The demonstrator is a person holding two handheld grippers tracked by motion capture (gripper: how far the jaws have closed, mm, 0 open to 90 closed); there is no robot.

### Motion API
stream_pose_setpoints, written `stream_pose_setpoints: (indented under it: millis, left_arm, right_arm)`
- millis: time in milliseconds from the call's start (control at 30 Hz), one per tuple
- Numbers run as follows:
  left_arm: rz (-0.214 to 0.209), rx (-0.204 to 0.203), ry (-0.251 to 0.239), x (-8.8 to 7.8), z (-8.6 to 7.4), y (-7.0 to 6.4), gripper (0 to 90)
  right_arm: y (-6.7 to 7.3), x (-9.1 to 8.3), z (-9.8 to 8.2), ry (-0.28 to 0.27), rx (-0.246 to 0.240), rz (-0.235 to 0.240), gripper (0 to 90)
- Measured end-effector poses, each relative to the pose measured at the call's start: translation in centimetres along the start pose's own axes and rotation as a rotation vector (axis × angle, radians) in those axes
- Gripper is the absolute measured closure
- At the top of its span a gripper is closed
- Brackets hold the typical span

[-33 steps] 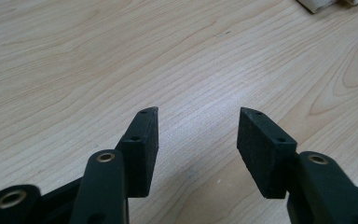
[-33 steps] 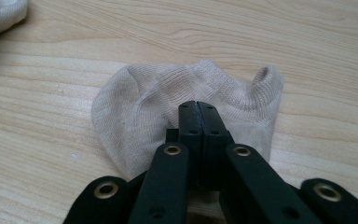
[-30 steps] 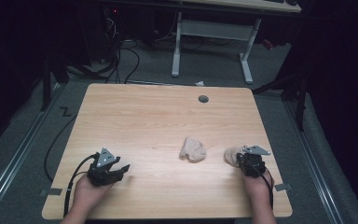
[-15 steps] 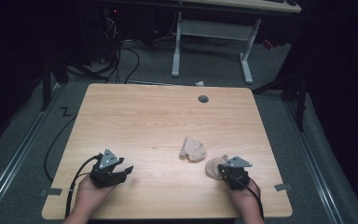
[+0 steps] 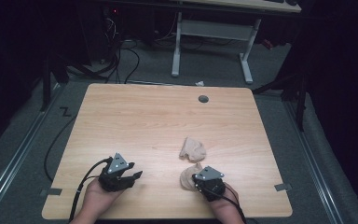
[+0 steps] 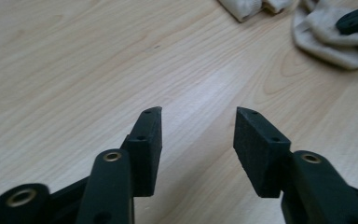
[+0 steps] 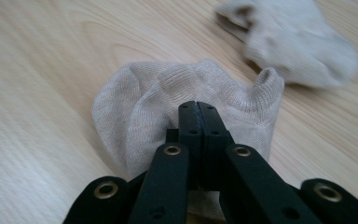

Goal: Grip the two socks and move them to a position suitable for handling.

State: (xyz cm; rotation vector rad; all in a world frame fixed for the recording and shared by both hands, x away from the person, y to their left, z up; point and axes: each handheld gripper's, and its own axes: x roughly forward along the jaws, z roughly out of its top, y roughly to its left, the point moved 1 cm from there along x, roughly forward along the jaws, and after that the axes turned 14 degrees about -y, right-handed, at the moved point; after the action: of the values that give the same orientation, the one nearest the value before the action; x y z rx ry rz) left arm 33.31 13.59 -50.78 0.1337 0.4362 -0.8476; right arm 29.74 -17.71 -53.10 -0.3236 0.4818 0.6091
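The right gripper (image 5: 199, 182) has come across the table from the right edge toward the middle of the near side, dragging a beige sock (image 5: 189, 176) with it. A second ago this sock lay well out at about 4 o'clock from the table's centre; it now sits near 5 o'clock, just beside the second sock (image 5: 192, 149), which lies where it did, crumpled, a little past the table's middle. In the right gripper view the black jaws are pressed fully together with a pinch of the held sock's (image 7: 168, 102) ribbed fabric caught between them, the rest spread flat on the wood and its cuff curling up toward the second sock (image 7: 298, 46) at 1 o'clock.

The left gripper (image 5: 129, 176) waits at about 7 o'clock on the table (image 5: 149, 116), barely shifted. Its jaws have just been closing from wide to partly open, and the left gripper view shows bare wood between the pads (image 6: 151, 140) with nothing held. From there the held sock (image 6: 326, 42) and an end of the second sock (image 6: 249, 7) show far off at 1 o'clock.

My reading is that the two socks are being brought together to pair them, and the gathering is nearly done: they now lie close but, seen from above, not yet overlapping. The next move likely calls for laying the dragged sock onto or alongside its mate, perhaps with the left gripper coming in to help flatten or fold
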Motion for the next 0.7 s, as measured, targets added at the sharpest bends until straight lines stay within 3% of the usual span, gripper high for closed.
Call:
stream_pose_setpoints:
  millis: [133,233,333,467,567,633,700]
  left_arm:
    - [-0.040,-0.016,-0.010,0.3,0.2,-1.1,61.4]
    - [-0.065,-0.029,0.000,0.6,0.2,-1.8,70.9]
    - [-0.095,-0.048,0.006,1.1,0.2,-2.8,76.7]
    - [-0.094,-0.013,0.015,2.0,0.2,-4.5,80.7]
    - [-0.086,-0.004,0.018,2.4,0.2,-5.0,82.5]
    - [-0.072,0.005,0.021,2.5,0.1,-5.0,83.6]
    - [-0.065,0.007,0.025,2.6,0.1,-5.0,83.6]
  right_arm:
    - [1.9,0.9,0.8,-0.014,-0.047,0.043,89.5]
    - [3.3,1.7,1.4,-0.022,-0.072,0.076,89.5]
    - [4.0,2.1,1.8,-0.026,-0.101,0.090,89.5]
    - [3.9,2.0,1.9,-0.028,-0.090,0.092,83.6]
    - [3.6,0.8,2.4,-0.086,-0.042,0.097,79.6]
    - [4.1,-0.3,2.9,-0.149,-0.017,0.138,68.8]
    - [4.3,-0.4,2.9,-0.153,-0.014,0.145,66.3]
